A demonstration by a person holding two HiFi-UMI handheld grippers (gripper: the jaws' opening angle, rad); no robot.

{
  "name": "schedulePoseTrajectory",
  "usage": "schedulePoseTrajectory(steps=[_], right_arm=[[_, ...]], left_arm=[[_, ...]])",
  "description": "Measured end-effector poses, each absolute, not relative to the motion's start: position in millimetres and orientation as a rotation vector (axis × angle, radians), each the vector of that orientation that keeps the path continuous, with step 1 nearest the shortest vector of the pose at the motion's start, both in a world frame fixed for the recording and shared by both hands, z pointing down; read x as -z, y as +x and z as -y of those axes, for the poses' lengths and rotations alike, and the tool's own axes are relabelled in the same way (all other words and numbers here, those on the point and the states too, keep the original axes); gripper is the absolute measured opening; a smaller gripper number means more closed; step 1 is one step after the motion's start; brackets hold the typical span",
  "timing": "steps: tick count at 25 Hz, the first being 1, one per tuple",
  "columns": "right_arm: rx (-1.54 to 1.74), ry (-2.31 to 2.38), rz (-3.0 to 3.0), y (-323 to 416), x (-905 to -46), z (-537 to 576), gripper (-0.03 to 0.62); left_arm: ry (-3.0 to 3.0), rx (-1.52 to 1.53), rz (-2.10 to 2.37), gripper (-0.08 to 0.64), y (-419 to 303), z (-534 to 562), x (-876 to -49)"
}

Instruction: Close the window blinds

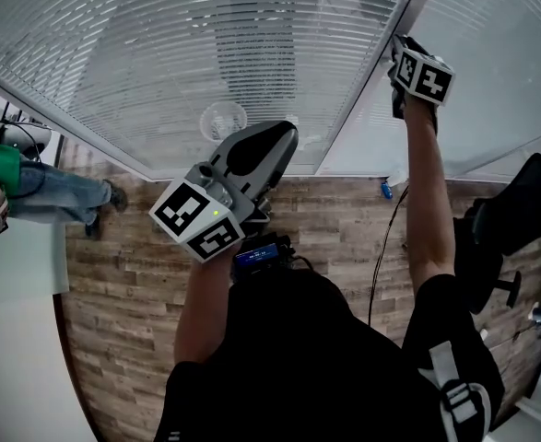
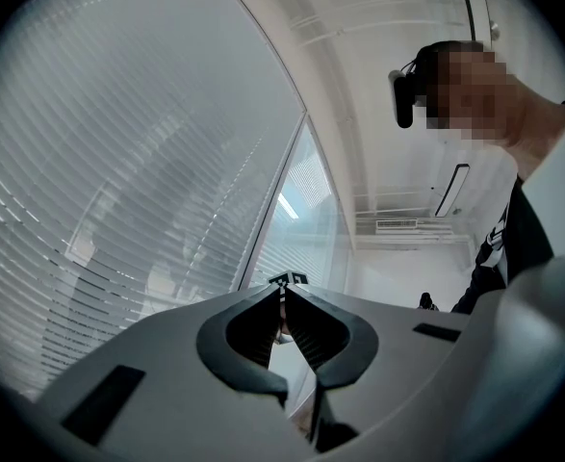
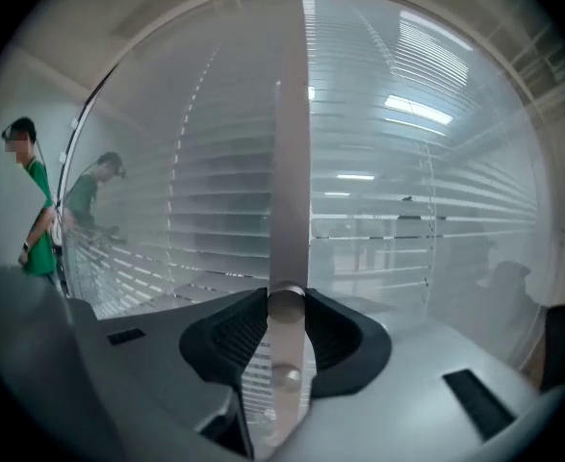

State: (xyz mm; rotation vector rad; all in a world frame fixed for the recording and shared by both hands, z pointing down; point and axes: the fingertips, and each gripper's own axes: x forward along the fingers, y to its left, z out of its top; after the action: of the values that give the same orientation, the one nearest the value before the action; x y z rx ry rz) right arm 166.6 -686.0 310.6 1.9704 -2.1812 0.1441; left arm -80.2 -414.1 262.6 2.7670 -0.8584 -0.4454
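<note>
Far left of the head view: a bystander [image 1: 17, 182] in a green top stands on the wood floor [image 1: 344, 238], well apart from the work. The blinds [image 1: 159, 53] hang full length over the window. In the right gripper view the slats [image 3: 215, 176] lie flat with gaps between them, the room beyond shows through, so they read as not yet shut.

The left gripper [image 2: 284, 295] is held mid-frame, near the glass but apart from it. Its jaws are pressed together at the tips with nothing between them, so it is idle.

The right gripper [image 3: 287, 301] is raised high on a stretched arm beside the frame post [image 1: 371, 72]. Its jaws are clamped on the pale tilt wand [image 3: 290, 162], which runs straight up between the pads and on below them. The grip looks square and centred.

Step in hand, my read: wand grasped, slat tilt about to be made or under way. Next move likely calls for rolling the right gripper about the wand's own axis and holding the squeeze firm so the smooth rod does not slip. Watch the gaps between the slats until they overlap. The left gripper is not needed, unless the wand swings and wants steadying lower down.
</note>
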Motion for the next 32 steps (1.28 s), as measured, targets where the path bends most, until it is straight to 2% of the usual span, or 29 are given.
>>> schedulePoseTrajectory(steps=[11,19,25,32], right_arm=[[-1.090,1.971,2.610,171.9,-317.1,687.9,0.127],[-0.949,1.882,2.662,172.5,-338.0,661.3,0.130],[-0.909,1.692,2.832,166.5,-357.6,539.1,0.129],[-0.967,1.366,2.968,82.6,-366.0,388.0,0.129]], left_arm=[[2.752,0.445,0.863,0.018,-79.2,415.4,-267.3],[2.731,0.396,0.863,0.018,-77.2,414.8,-274.7],[2.725,0.333,0.721,0.018,-70.4,395.0,-291.7],[2.693,0.302,0.474,0.018,-52.6,334.2,-324.3]])
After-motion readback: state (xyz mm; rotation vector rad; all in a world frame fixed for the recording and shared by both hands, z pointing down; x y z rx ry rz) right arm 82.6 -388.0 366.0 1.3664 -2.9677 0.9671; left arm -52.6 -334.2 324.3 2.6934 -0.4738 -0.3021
